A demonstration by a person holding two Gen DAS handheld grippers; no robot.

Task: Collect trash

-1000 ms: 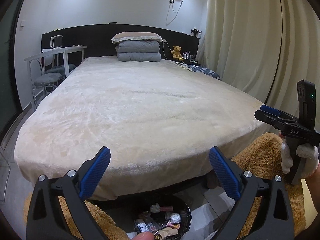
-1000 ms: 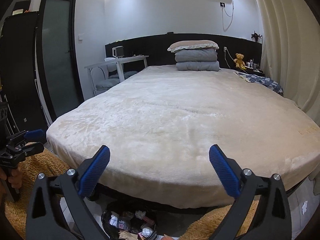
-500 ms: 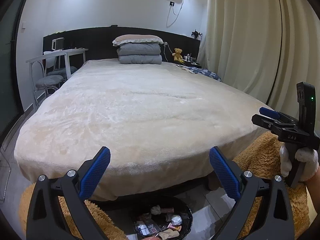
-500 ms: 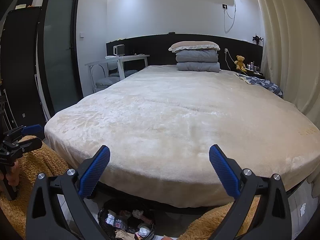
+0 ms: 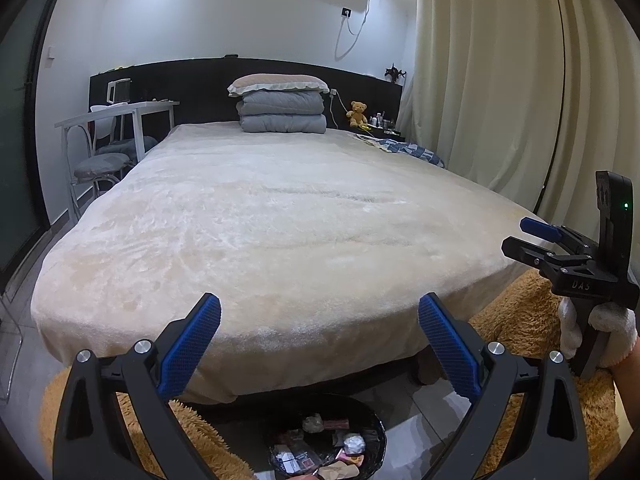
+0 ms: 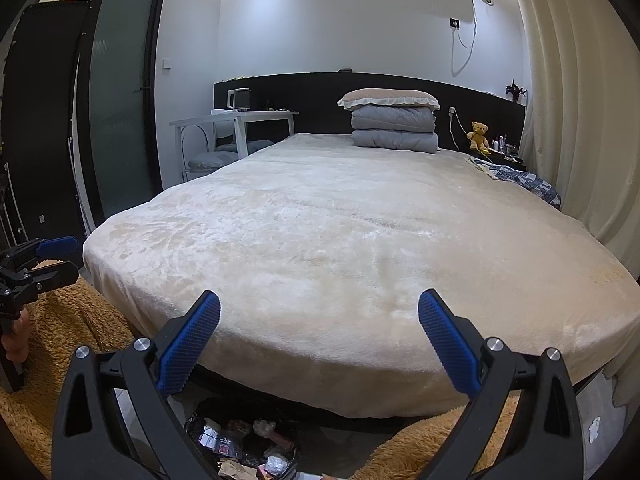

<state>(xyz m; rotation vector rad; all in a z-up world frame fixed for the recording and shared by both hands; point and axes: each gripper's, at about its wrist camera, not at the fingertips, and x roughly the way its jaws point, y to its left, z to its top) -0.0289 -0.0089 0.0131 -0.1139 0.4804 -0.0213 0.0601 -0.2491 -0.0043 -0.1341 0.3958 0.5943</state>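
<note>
Left wrist view: left gripper [image 5: 319,326] jaws spread, empty, above the foot of the bed [image 5: 280,216]. Trash bin [image 5: 376,426] on the floor below — wrappers, crumpled paper [image 5: 354,443]: likely light, soft, crushable; pinch a bunched edge.

Right wrist view: right gripper [image 6: 319,326] jaws spread, nothing held. Same bin, trash [image 6: 276,462] inside — no loose trash on the bed.

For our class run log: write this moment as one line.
left gripper: open, empty | right gripper: open, empty | trash bin: on floor at bed foot, holds wrappers
</note>
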